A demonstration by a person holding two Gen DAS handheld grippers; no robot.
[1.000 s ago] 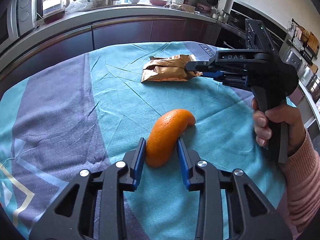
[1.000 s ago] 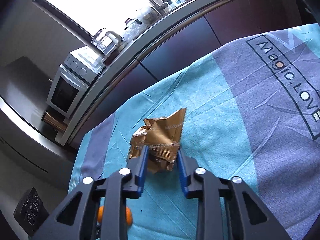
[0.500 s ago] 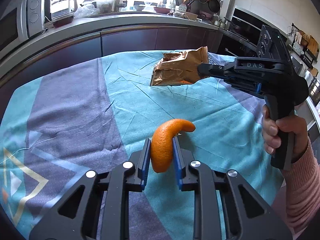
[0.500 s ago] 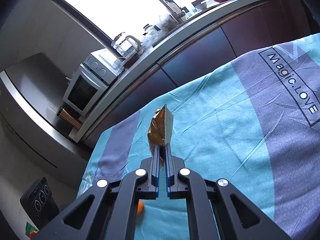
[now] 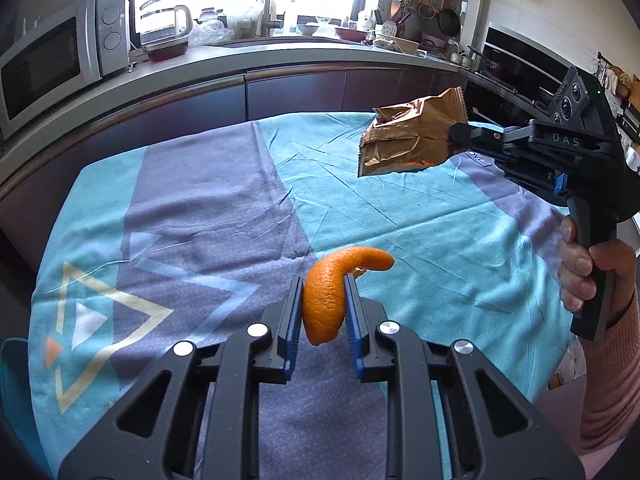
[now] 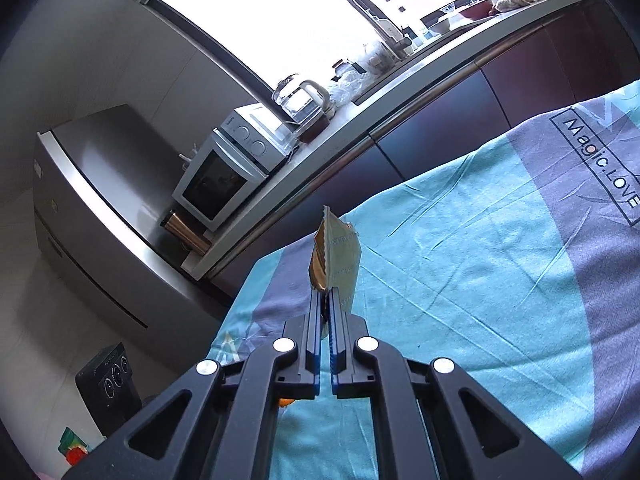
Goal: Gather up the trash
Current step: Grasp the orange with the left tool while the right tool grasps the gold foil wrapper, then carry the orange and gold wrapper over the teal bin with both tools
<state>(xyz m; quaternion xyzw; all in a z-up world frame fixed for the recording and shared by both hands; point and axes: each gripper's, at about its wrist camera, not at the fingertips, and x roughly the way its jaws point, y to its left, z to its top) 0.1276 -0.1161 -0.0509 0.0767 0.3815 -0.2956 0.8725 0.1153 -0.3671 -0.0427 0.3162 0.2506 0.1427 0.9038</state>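
Note:
My left gripper [image 5: 323, 286] is shut on a curved orange peel [image 5: 326, 296] and holds it above the table's teal and purple cloth [image 5: 208, 216]. My right gripper [image 6: 328, 294] is shut on a crumpled gold foil wrapper [image 6: 338, 254], held edge-on above the cloth [image 6: 500, 280]. In the left wrist view the right gripper [image 5: 454, 136] comes in from the right and holds the wrapper [image 5: 408, 140] clear of the table.
A kitchen counter [image 5: 240, 60] runs behind the table with a microwave [image 5: 52, 60], a kettle [image 5: 164, 28] and a tap. A steel fridge [image 6: 92, 200] stands at the left of the right wrist view. The cloth's right edge [image 5: 560, 352] drops off near the person's hand.
Both grippers closed, the left on the peel and the right on the wrapper, and both lifted their items off the cloth. The wrapper now hangs higher above the table.

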